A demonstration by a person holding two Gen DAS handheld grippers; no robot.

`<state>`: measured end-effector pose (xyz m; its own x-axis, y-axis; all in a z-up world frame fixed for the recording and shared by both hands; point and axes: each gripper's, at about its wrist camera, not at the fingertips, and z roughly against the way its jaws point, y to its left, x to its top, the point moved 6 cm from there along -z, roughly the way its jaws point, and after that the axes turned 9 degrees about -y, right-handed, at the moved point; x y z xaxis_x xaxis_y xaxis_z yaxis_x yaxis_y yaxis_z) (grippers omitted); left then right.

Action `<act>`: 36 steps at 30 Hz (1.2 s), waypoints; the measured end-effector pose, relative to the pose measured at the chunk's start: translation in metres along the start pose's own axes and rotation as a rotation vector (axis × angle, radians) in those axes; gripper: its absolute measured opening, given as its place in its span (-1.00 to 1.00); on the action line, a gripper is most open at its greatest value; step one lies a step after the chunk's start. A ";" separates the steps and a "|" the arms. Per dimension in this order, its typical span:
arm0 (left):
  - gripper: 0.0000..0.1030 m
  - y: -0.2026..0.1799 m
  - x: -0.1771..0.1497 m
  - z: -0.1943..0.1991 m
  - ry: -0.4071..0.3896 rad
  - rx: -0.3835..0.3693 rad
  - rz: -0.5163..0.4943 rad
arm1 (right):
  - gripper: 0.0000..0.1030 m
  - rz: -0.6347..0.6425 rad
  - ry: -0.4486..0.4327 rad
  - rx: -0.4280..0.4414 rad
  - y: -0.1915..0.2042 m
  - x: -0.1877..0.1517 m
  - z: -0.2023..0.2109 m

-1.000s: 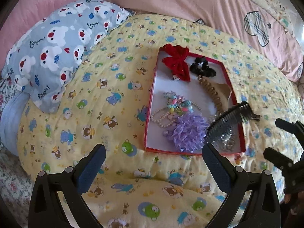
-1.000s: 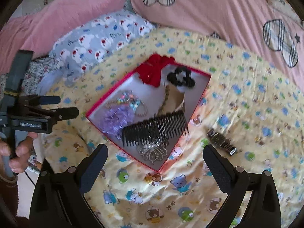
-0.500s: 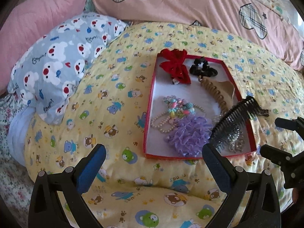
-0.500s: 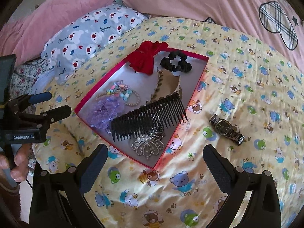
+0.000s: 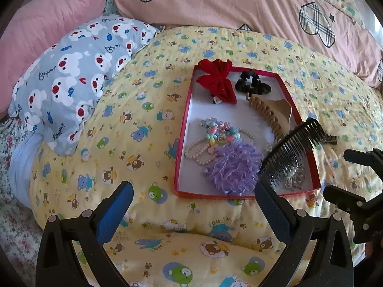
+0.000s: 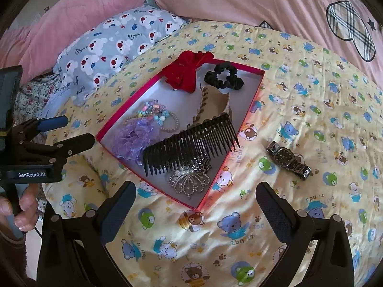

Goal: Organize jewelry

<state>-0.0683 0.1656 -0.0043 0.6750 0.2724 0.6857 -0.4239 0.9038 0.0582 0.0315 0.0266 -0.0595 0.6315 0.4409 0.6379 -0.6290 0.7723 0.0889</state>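
A: So, where is the jewelry sitting?

B: Most of it is lying in the red tray (image 6: pixel 254 95) on the yellow quilt (image 6: pixel 299 91): a red bow (image 6: pixel 184 70) and black scrunchie (image 6: pixel 223 75) at the tray's far end, beads (image 6: pixel 155 113) and a purple ruffle (image 6: pixel 134 138) along its left side, and a black comb (image 6: pixel 191 144) leaning over a silver brooch (image 6: pixel 190 180) at the near corner.

A: Anything lying outside?

B: A watch (image 6: pixel 287 159) is lying on the quilt, just right of the tray.

A: And the tools?

B: The left gripper (image 5: pixel 194 211) and the right gripper (image 6: pixel 196 209) are both hovering spread wide, gripping nothing, near the tray's near edge.
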 end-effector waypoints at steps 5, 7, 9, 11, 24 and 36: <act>0.99 0.000 0.001 -0.001 0.003 0.001 -0.001 | 0.97 -0.002 0.000 0.002 0.000 0.000 0.000; 0.99 0.000 0.000 -0.001 0.004 0.004 -0.003 | 0.97 -0.004 -0.002 0.001 0.001 0.001 0.001; 0.99 0.000 0.000 0.000 0.005 0.005 -0.006 | 0.97 -0.001 -0.004 -0.001 0.002 0.002 0.002; 0.99 0.000 0.001 0.000 0.004 0.009 -0.008 | 0.97 -0.003 -0.005 -0.001 0.002 0.002 0.002; 0.99 0.000 0.000 0.002 0.004 0.015 -0.007 | 0.97 -0.003 -0.005 0.001 0.002 0.003 0.003; 0.99 0.001 0.000 0.001 0.004 0.029 -0.007 | 0.97 -0.003 -0.010 0.000 0.003 0.004 0.006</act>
<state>-0.0690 0.1664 -0.0038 0.6803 0.2673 0.6825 -0.4361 0.8960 0.0838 0.0300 0.0281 -0.0522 0.6286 0.4344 0.6451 -0.6274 0.7734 0.0905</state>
